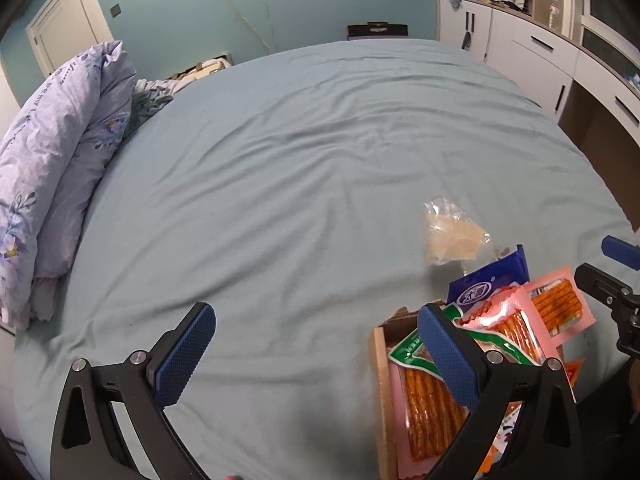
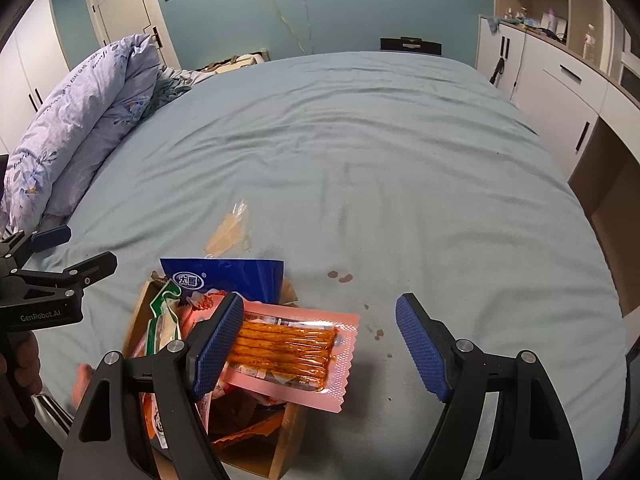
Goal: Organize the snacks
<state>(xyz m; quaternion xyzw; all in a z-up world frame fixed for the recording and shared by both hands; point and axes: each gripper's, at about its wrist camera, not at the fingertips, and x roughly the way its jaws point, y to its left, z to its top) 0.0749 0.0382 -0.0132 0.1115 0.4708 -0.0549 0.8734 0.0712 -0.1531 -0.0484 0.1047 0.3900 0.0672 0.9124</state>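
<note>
The snacks sit heaped in a shallow cardboard box (image 2: 280, 456) on the bed (image 2: 380, 168), likely gathered there for sorting. A pink spicy-stick packet (image 2: 304, 356) overhangs its rim, unheld. Both the right gripper (image 2: 320, 344) and left gripper (image 1: 316, 354) have fingers apart, empty. A clear wrapper (image 2: 232, 232) lies loose beyond the box; a blue pouch (image 2: 236, 276) crowds its far edge.

Cardboard box (image 2: 286, 446): one. Pink packets of spicy sticks: two, upper (image 1: 560, 308), lower (image 1: 424, 408). Blue packet (image 2: 240, 274): one. Green-edged packet (image 2: 162, 320): one. Clear wrapper (image 2: 230, 234) on bed (image 2: 360, 160): one. Further packets in the box: uncountable.
</note>
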